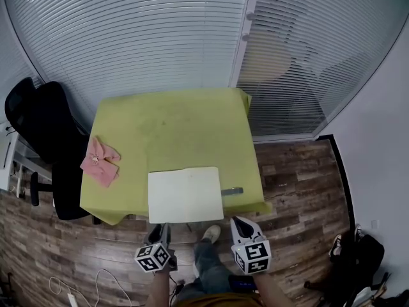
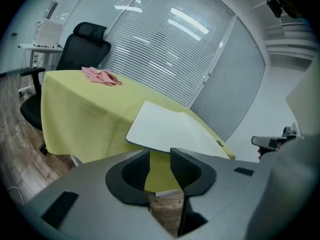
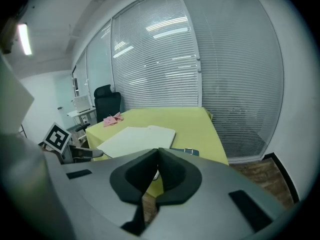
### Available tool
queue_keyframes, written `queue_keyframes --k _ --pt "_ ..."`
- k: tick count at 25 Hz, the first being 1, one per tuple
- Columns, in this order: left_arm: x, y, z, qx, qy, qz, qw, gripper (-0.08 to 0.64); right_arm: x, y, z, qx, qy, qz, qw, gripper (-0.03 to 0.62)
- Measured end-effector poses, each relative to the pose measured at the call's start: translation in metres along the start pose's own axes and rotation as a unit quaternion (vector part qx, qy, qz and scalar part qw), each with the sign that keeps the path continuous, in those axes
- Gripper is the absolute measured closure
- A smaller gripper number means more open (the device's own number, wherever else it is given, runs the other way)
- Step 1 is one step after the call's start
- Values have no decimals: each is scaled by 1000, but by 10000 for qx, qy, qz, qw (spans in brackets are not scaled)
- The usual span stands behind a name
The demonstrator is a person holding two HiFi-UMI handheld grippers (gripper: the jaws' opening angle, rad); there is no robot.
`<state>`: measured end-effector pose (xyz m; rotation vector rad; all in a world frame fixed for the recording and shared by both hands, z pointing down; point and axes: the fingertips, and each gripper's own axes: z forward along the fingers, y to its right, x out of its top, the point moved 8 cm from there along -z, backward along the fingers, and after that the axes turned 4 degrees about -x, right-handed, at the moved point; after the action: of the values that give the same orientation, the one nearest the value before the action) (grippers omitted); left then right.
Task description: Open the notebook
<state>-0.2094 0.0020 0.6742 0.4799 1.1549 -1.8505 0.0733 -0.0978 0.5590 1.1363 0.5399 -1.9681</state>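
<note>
Head view shows a white notebook [image 1: 185, 195] lying flat at the near edge of the yellow-green covered counter [image 1: 172, 126]. A small dark object [image 1: 232, 191] lies just beside its right side, and a pink cloth [image 1: 100, 161] sits well apart toward the left edge. A black office chair [image 1: 38, 117] stands left of the counter. The left tool [image 1: 161, 230] hangs just short of the notebook's near edge, jaws partly apart with nothing between them. The right tool [image 1: 240, 225], near the counter's front right corner, has its jaws together and holds nothing.
</note>
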Motion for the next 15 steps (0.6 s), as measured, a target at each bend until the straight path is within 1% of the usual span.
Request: queue_keyframes --k 4,6,8,11,15 --pt "2 -4 -3 152 -47 21 9999 382 3 0 -4 -60 71 15 10000 578" --pt "6 -6 -6 250 -58 117 9996 360 5 -1 -7 -95 149 85 9998 578" --pt "11 -5 -12 296 24 266 9992 360 7 -3 -9 -117 215 125 9996 578" --pt "20 1 -22 138 189 446 9987 360 12 -8 -12 -140 273 -18 9995 578" --pt "38 13 -35 61 438 849 9954 373 20 -16 -16 -167 406 -142 9989 578"
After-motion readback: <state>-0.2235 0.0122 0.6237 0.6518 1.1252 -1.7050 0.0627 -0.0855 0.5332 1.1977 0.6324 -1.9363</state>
